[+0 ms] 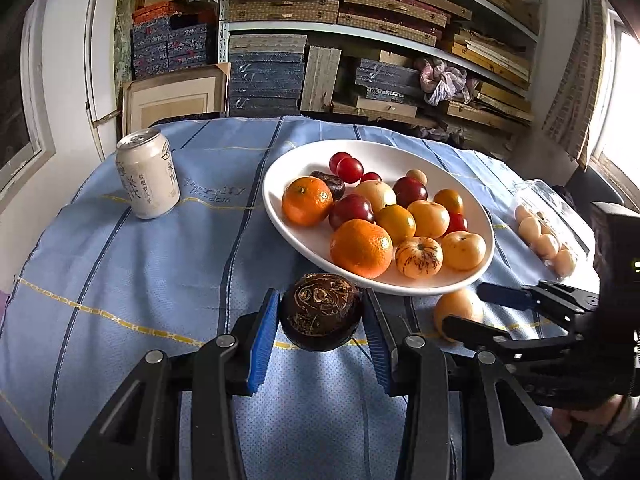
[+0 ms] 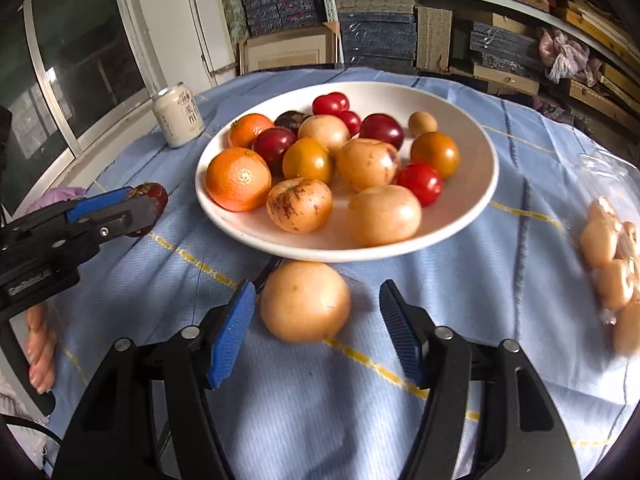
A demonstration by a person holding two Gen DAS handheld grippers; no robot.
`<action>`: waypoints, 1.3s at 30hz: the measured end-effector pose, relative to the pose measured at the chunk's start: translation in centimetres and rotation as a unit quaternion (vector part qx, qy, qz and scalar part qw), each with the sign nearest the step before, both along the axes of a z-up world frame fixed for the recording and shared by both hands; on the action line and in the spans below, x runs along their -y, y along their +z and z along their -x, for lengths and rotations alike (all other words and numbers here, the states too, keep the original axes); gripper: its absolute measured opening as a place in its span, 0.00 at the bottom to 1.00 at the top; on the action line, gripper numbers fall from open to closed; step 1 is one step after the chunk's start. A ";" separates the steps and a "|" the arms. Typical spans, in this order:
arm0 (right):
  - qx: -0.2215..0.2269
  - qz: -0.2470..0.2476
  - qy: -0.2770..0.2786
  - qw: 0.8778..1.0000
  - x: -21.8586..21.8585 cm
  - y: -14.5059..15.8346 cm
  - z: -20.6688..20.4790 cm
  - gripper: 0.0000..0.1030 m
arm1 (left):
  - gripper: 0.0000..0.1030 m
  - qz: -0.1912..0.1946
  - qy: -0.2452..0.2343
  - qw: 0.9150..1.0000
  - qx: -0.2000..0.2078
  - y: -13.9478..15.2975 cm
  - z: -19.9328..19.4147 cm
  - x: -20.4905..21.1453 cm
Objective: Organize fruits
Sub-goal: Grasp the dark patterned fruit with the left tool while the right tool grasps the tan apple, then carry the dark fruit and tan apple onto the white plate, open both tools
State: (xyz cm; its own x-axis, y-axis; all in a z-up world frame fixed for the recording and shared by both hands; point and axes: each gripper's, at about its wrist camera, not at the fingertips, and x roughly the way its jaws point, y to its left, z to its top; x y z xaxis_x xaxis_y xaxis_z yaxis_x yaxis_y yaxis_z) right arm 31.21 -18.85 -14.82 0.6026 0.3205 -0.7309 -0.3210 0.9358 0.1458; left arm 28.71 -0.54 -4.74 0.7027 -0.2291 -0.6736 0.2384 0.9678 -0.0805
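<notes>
Between your left gripper's [image 1: 320, 320] blue pads sits a dark brown fruit [image 1: 320, 310], clamped on both sides just in front of the white plate [image 1: 280, 216] of fruit. Your right gripper [image 2: 316, 332] stands partly open around a pale yellow fruit [image 2: 305, 301] lying on the blue cloth [image 2: 460, 280]; its pads seem not to touch it.

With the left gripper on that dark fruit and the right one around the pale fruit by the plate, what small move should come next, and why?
Probably close the right gripper on the pale fruit: it lies on the cloth between the open blue pads, a gap showing at the right pad. The left gripper already clamps the dark fruit, and the plate sits just beyond.
</notes>
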 end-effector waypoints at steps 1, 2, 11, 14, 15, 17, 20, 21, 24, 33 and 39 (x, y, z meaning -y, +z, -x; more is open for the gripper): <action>-0.003 0.000 0.004 1.000 -0.2 -0.2 -0.1 0.46 | 0.41 -0.002 0.000 1.000 0.001 -0.1 -0.1 0.0; -0.003 0.004 0.005 1.000 -0.5 -0.4 -0.2 0.46 | 0.41 -0.002 -0.001 1.000 0.000 -0.2 -0.1 0.0; -0.008 -0.009 0.025 1.000 -0.2 -0.5 1.6 0.44 | 0.41 -0.018 -0.010 1.000 -0.017 -1.7 -0.6 0.9; 0.001 -0.031 0.015 0.999 1.8 0.8 3.4 0.44 | 0.41 -0.011 -0.007 1.000 -0.021 -1.5 -0.8 0.7; 0.011 -0.034 0.007 0.999 2.7 1.8 3.8 0.44 | 0.41 -0.006 -0.004 1.000 -0.018 -1.1 -0.9 0.7; 0.032 -0.044 -0.011 0.998 4.5 4.2 3.9 0.44 | 0.41 -0.007 -0.005 1.000 -0.009 0.1 -1.4 1.0; 0.079 -0.054 -0.041 0.995 6.6 8.8 3.0 0.44 | 0.41 -0.036 -0.011 0.999 0.018 3.3 -2.9 2.4; 0.094 -0.057 -0.047 0.993 7.0 10.2 2.5 0.44 | 0.41 -0.045 -0.012 0.999 0.026 4.3 -3.6 2.9; 0.123 -0.058 -0.061 0.989 7.3 13.6 -0.4 0.44 | 0.41 -0.061 -0.007 0.997 0.041 7.4 -6.6 4.2; 0.065 -0.008 -0.061 0.996 3.3 8.8 -12.9 0.44 | 0.41 -0.080 0.031 0.996 -0.007 4.9 -17.1 5.5; 0.019 -0.004 -0.058 0.998 2.7 5.4 -18.0 0.44 | 0.41 -0.064 0.034 0.996 -0.050 1.9 -21.3 5.0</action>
